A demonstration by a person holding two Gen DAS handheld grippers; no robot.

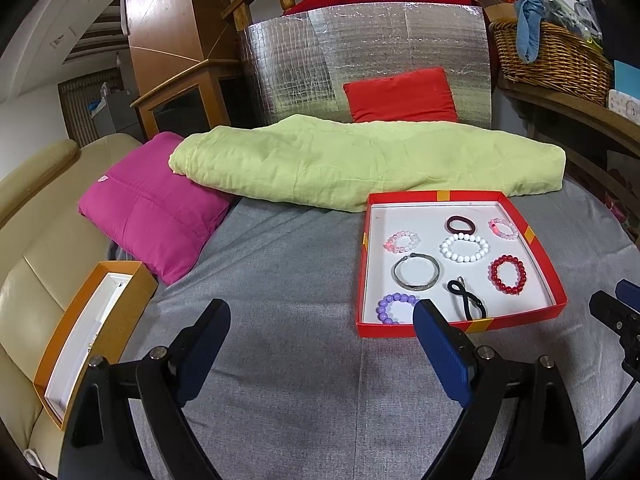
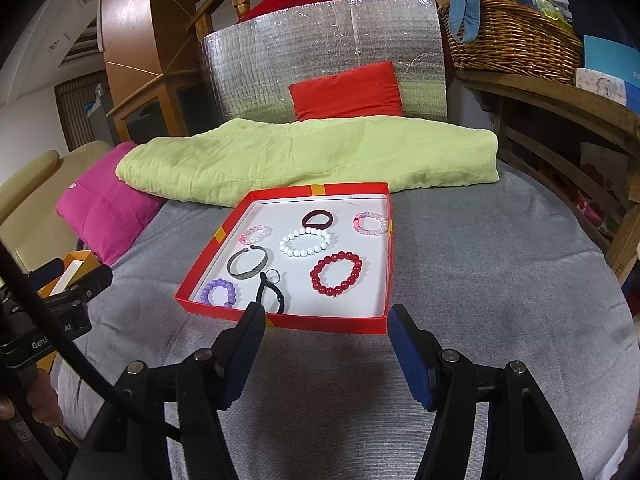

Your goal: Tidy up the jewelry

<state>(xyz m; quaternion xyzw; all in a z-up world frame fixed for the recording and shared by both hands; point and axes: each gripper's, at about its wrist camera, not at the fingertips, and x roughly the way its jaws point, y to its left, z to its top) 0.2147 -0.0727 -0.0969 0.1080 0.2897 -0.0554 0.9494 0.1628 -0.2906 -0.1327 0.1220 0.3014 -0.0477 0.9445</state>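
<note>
At the far left, an orange box [image 1: 90, 332] with a white lining sits at the edge of a beige leather sofa [image 1: 36, 216], partly on the grey bedcover [image 1: 288, 280]. Behind it lies a magenta pillow [image 1: 148, 208], and a folded light-green quilt [image 1: 360, 164] stretches across the bed beyond it, in front of a silver foil panel [image 1: 360, 52] with a red cushion [image 1: 400, 94] leaning against it.

The left gripper [image 1: 322, 320] hovers low over the bare grey cover, its blue-padded fingers spread wide with nothing between them. Its right finger overlaps the near-left corner of the red tray [image 1: 460, 326] in the left wrist view.

The red tray with its white floor rests flat on the bedcover, its far edge just beside the quilt. Inside, from the left, are a purple bead bracelet [image 2: 219, 292] near the front corner, a silver bangle [image 2: 247, 263] behind it, and a pale pink bead bracelet [image 2: 256, 234] farther back. Toward the middle lie a black hair tie [image 2: 271, 294] with a small metal ring, a white bead bracelet [image 2: 306, 242], and a dark maroon hair band [image 2: 318, 219]. At the right are a red bead bracelet [image 2: 337, 273] and a second pink bead bracelet [image 2: 371, 223] in the far corner. None of the pieces touch a gripper.

The right gripper [image 2: 326, 316] sits just before the tray's near wall, fingers wide apart and empty. A wicker basket [image 2: 516, 38] stands on a wooden shelf at the far right.
</note>
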